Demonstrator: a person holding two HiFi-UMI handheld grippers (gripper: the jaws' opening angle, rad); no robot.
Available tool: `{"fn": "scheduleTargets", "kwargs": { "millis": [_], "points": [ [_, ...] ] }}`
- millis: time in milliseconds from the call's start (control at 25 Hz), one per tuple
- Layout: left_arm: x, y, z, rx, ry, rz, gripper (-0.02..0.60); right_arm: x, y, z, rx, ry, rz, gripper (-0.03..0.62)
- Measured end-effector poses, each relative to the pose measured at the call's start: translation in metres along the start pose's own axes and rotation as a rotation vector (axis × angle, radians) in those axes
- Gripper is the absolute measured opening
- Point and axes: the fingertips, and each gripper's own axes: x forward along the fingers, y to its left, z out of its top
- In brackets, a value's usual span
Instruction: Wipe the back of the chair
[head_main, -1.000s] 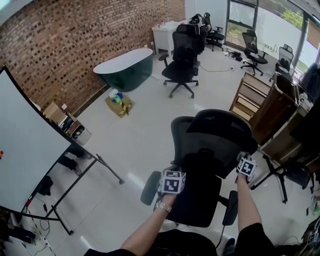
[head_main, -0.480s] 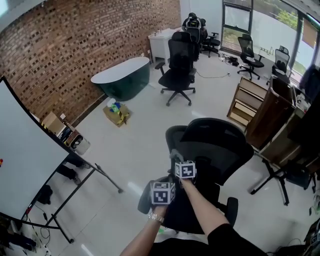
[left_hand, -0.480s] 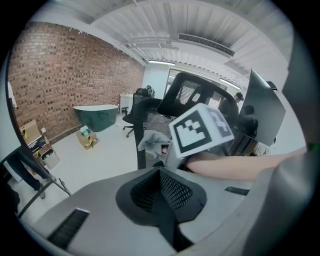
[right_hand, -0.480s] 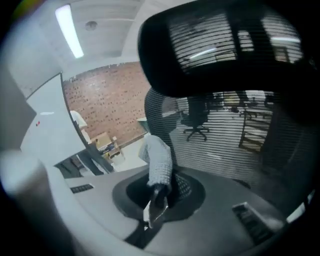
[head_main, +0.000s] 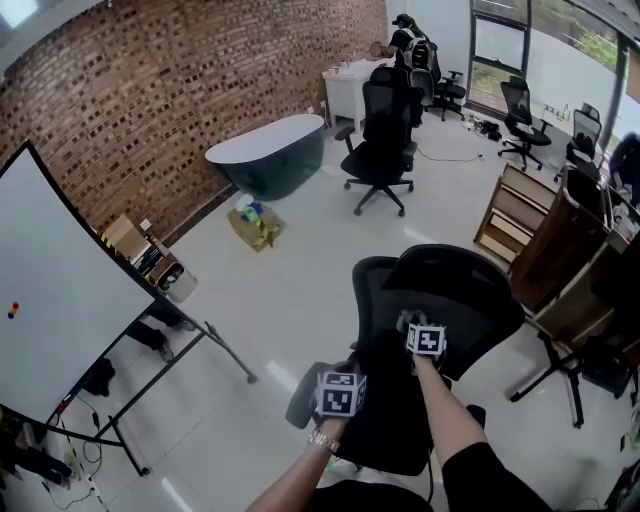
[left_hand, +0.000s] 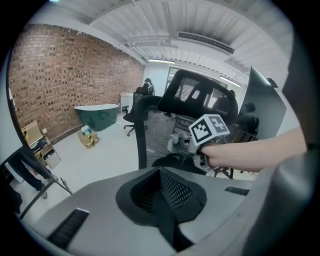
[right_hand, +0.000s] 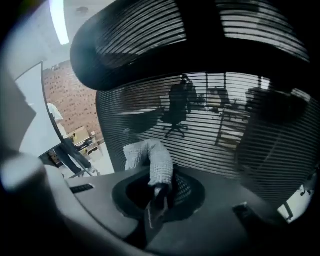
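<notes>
The black mesh office chair stands just in front of me; its backrest (head_main: 470, 285) curves round my hands and fills the right gripper view (right_hand: 225, 125). My right gripper (head_main: 412, 325) is shut on a grey knitted cloth (right_hand: 149, 159), and the cloth lies against the mesh low down on the backrest. In the left gripper view the cloth (left_hand: 176, 142) bunches ahead of that gripper (left_hand: 200, 137), under the headrest (left_hand: 200, 92). My left gripper (head_main: 341, 388) hangs lower left, over the seat, its jaws closed together (left_hand: 162, 200) with nothing in them.
A whiteboard on a wheeled stand (head_main: 60, 290) is at the left. Beyond are a green tub (head_main: 268, 152), a cardboard box (head_main: 255, 222), other black chairs (head_main: 385, 130) and wooden drawers (head_main: 520, 225) at the right.
My right gripper with the cloth swept from the backrest's right edge across to its left side, then back toward the middle. The left gripper stayed low by the seat.
</notes>
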Motion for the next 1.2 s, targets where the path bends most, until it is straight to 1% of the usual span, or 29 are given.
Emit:
{"fn": "scheduleTargets", "kwargs": {
  "millis": [120,280,400,520,600,640,680,720,800,840,920,960,1000,1080,1160,1200],
  "points": [
    [0.005,-0.013,0.004,0.01,-0.004,-0.028,0.002,-0.021,-0.051,-0.018,-0.007,0.0,-0.043,0.02],
    [0.012,-0.03,0.008,0.022,0.0,-0.062,0.002,-0.06,-0.144,-0.048,0.027,0.006,-0.201,0.021],
    [0.013,-0.036,0.01,0.031,-0.006,-0.073,0.002,-0.087,-0.204,-0.073,0.083,0.032,-0.292,0.021],
    [0.011,-0.039,0.011,0.048,-0.006,-0.076,0.002,-0.107,-0.24,-0.1,0.184,0.06,-0.359,0.021],
    [0.009,-0.034,0.012,0.044,-0.008,-0.067,0.002,-0.119,-0.242,-0.116,0.265,0.101,-0.404,0.021],
    [0.008,-0.031,0.012,0.039,-0.01,-0.061,0.002,-0.121,-0.233,-0.12,0.286,0.109,-0.399,0.021],
    [0.007,-0.028,0.012,0.033,-0.013,-0.054,0.002,-0.119,-0.215,-0.117,0.284,0.078,-0.358,0.021],
    [0.006,-0.026,0.012,0.029,-0.019,-0.049,0.002,-0.114,-0.19,-0.108,0.27,0.025,-0.292,0.021],
    [0.004,-0.022,0.013,0.028,-0.024,-0.035,0.002,-0.108,-0.12,-0.088,0.241,-0.063,-0.142,0.021],
    [0.003,-0.018,0.012,0.027,-0.018,-0.024,0.002,-0.103,-0.08,-0.079,0.228,-0.083,-0.068,0.021],
    [0.001,-0.009,0.011,0.019,-0.009,-0.004,0.002,-0.084,-0.001,-0.062,0.193,-0.091,0.064,0.021],
    [0.0,-0.005,0.011,0.016,-0.009,0.002,0.002,-0.071,0.034,-0.055,0.167,-0.086,0.116,0.021],
    [-0.001,-0.002,0.011,0.012,-0.01,0.007,0.002,-0.057,0.065,-0.05,0.138,-0.072,0.153,0.021],
    [-0.005,0.001,0.011,0.006,-0.014,0.015,0.002,-0.026,0.109,-0.049,0.087,-0.018,0.187,0.021],
    [-0.009,0.003,0.011,0.004,-0.017,0.022,0.002,-0.005,0.136,-0.039,0.047,0.008,0.202,0.021],
    [-0.011,0.003,0.011,0.003,-0.018,0.026,0.002,0.004,0.141,-0.037,0.019,0.028,0.201,0.021]
  ]
}}
